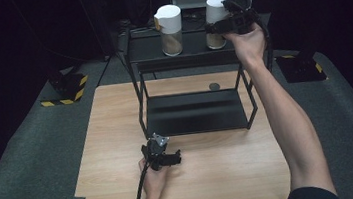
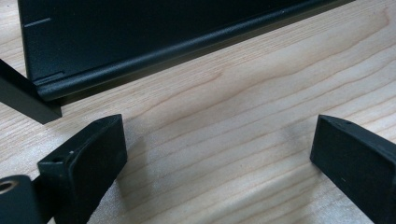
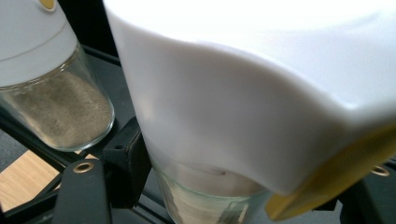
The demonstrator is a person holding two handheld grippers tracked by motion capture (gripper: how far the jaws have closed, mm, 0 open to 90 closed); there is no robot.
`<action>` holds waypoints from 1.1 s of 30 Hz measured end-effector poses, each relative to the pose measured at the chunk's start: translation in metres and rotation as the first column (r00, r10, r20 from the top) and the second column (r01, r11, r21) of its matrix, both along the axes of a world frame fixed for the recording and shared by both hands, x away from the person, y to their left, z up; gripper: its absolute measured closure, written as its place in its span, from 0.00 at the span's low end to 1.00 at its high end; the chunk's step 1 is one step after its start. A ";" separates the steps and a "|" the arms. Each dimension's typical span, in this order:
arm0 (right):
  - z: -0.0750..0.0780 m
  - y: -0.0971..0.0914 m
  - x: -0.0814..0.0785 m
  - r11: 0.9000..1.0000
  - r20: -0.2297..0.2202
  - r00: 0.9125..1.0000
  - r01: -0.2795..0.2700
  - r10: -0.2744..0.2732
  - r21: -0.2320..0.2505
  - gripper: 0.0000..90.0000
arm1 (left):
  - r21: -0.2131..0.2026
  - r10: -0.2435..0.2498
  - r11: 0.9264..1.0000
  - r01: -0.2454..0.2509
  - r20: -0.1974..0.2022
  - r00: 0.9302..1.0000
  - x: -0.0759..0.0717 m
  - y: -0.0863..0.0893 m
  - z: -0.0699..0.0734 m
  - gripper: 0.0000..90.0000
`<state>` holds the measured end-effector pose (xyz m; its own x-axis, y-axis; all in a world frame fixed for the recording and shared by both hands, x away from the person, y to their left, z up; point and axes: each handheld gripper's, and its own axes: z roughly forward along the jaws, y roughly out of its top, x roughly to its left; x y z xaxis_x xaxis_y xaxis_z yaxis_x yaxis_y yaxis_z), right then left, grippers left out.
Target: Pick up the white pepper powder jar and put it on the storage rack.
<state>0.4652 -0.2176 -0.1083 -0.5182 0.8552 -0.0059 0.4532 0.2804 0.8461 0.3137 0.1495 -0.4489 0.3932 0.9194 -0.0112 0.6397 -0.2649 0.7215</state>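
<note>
Two glass jars with tall white caps and brownish powder inside stand on the top tier of a black metal shelf (image 1: 148, 47). My right gripper (image 1: 217, 26) is up at the right jar (image 1: 214, 7), shut on it just below its cap. In the right gripper view this jar (image 3: 243, 107) sits close between the jaws, a yellow flap at its cap's edge, with the gripper (image 3: 243, 186) around its glass. The left jar (image 1: 170, 30) (image 3: 46, 93) stands apart beside it. My left gripper (image 1: 173, 156) (image 2: 219, 154) rests low over the wooden table, open, with bare wood between its jaws.
The shelf's lower tier (image 1: 196, 112) (image 2: 140, 46) lies just beyond the left gripper. A small dark disc (image 1: 214, 86) lies on the table (image 1: 108, 137) behind the shelf. Grey carpet surrounds the table, and yellow-black striped feet stand at the far left and right.
</note>
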 end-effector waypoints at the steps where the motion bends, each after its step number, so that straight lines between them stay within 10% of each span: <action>1: -0.001 0.001 0.000 1.000 0.000 1.000 0.003 -0.003 0.001 0.34 | 0.000 0.000 1.000 0.000 0.000 1.000 0.000 0.000 0.000 0.04; 33: -0.009 0.005 0.001 1.000 0.021 1.000 -0.004 0.004 0.001 0.27 | -0.001 0.000 1.000 0.000 0.000 1.000 0.000 0.000 0.000 0.04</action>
